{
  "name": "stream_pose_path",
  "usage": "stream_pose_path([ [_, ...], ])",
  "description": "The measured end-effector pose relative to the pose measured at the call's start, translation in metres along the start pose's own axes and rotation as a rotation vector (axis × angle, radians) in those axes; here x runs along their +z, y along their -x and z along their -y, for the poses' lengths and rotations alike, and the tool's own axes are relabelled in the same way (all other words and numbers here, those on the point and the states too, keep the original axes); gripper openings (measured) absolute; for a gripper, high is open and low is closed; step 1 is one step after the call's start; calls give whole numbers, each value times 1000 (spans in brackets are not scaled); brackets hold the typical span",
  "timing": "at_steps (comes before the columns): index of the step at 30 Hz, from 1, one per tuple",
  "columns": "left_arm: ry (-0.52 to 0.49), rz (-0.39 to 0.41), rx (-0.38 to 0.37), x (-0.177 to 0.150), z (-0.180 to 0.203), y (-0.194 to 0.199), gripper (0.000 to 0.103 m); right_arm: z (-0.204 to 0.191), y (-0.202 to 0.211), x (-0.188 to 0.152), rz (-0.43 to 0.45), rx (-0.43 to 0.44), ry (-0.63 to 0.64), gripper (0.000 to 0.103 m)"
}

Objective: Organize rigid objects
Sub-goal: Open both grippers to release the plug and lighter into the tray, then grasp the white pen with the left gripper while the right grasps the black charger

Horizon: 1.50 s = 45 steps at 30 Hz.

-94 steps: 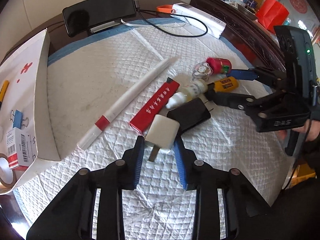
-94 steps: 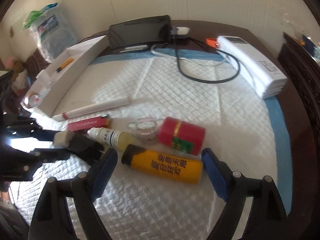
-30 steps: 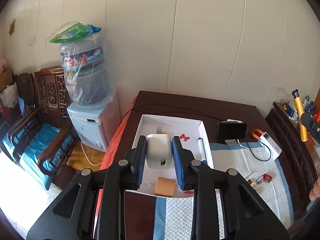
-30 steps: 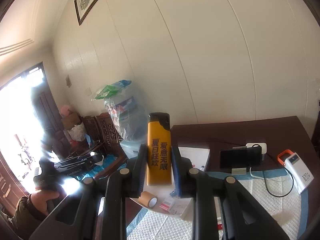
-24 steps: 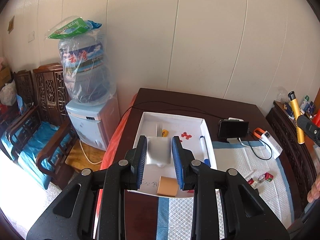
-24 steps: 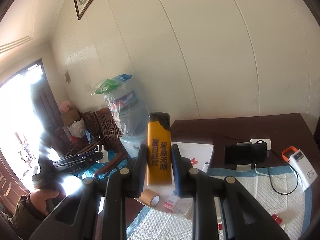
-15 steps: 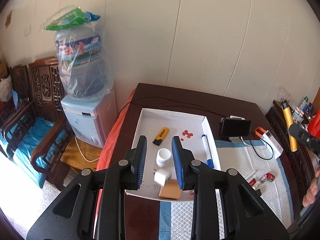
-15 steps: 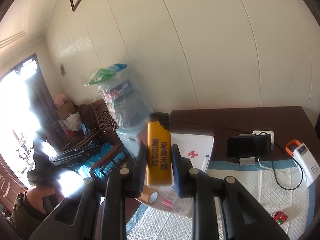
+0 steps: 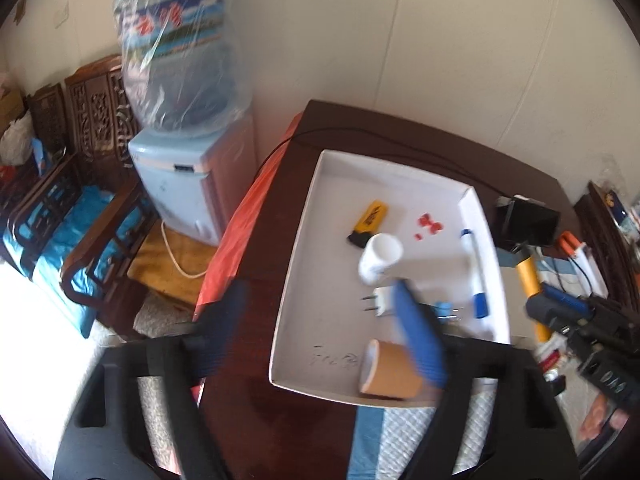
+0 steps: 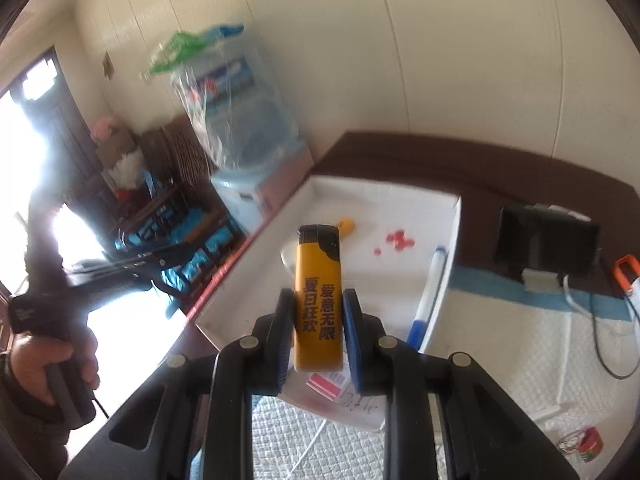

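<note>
Jaws of the left gripper [image 9: 320, 336] are opening empty over the white tray [image 9: 298, 292], white charger [image 9: 380, 300] lying below, while the right gripper [image 10: 319, 336] is clenching an orange lighter [image 10: 319, 300] for storage.

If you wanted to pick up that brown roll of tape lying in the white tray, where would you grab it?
The tape roll lies on its side in the white tray's near corner, its open end facing left. I'd probably come from above and pinch across its two flat ends; the curved side might roll away. The tray wall beside it leaves little room.
</note>
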<state>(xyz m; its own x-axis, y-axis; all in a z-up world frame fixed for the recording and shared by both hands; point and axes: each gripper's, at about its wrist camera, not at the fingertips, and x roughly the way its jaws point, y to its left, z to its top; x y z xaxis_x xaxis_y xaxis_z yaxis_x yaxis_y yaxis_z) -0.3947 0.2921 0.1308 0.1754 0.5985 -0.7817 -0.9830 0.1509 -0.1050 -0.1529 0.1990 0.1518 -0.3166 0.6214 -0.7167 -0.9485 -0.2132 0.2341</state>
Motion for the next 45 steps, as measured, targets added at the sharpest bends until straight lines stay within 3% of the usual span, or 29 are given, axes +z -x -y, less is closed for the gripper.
stream_pose_path([
  [6, 16, -24, 37, -5, -9, -19, 85, 7, -35, -9, -80, -10, -19, 25],
  [7, 18, -26, 37, -5, -9, -21, 85, 8, -38, -10, -97, -12, -18, 30],
  [9, 19, -31, 37, -5, -8, -24, 85, 9, -41, -11, -107, -18, -24, 77],
  [10, 18, -33, 35, -5, -7, -24, 85, 10, -40, -12, -103, -17, -30, 85],
  [14, 0, -33, 25, -6, 2, -22, 85, 10, -31, -18, -85, -23, -45, 87],
  [16, -9, -26, 23, -6, 6, -16, 85, 9, -23, -21, -70, -25, -53, 93],
  [17, -12, -22, 22, -6, 7, -14, 85, 8, -20, -21, -58, -26, -54, 101],
  [26, -47, 28, 20, -10, 23, 27, 85, -9, 25, -29, 50, -45, -14, 103],
  [34, -93, 54, -22, -26, 48, 56, 85, 0, 72, -43, 183, -74, -48, 103],
  [40, -174, 8, -95, -49, 87, 53, 85, 45, 94, -68, 208, -178, -183, 103],
  [45, -242, -65, -199, -68, 131, 38, 85, 106, 115, -97, 187, -321, -327, 103],
])
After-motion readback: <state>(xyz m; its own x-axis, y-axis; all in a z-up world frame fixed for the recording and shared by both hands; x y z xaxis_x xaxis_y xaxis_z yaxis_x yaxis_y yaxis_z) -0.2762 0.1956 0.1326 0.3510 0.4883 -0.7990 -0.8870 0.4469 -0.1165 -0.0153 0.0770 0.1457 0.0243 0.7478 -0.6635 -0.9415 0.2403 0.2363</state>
